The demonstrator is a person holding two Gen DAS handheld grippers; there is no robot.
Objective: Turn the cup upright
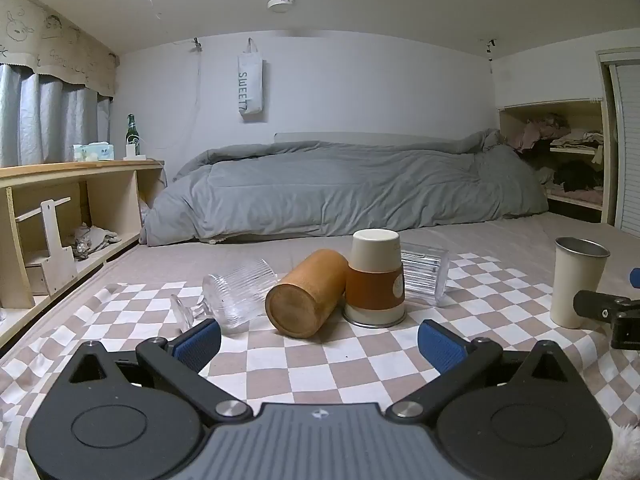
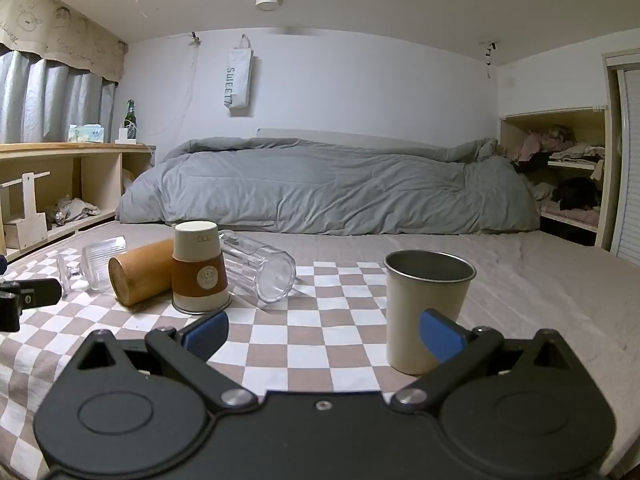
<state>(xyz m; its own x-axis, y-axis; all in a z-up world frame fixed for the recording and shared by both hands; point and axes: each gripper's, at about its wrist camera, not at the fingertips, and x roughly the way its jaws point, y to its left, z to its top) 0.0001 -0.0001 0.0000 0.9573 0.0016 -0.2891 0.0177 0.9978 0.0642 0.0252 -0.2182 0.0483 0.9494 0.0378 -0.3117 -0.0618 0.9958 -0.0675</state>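
Note:
On the checkered cloth (image 1: 320,364) (image 2: 320,332), a cream cup with a brown sleeve (image 1: 375,278) (image 2: 199,267) stands upside down. A wooden cup (image 1: 306,294) (image 2: 140,272) lies on its side to its left. A ribbed stemmed glass (image 1: 236,296) (image 2: 96,264) and a clear tumbler (image 1: 425,273) (image 2: 264,268) also lie on their sides. A cream metal cup (image 1: 576,282) (image 2: 426,312) stands upright at the right. My left gripper (image 1: 320,346) is open and empty, just short of the wooden cup. My right gripper (image 2: 324,332) is open and empty, its right finger beside the metal cup.
A grey duvet (image 1: 344,188) (image 2: 328,188) lies piled across the bed behind the cloth. A wooden shelf unit (image 1: 68,208) (image 2: 60,184) runs along the left with a green bottle (image 1: 131,134) on top. An open closet with clothes (image 1: 572,152) stands at the right.

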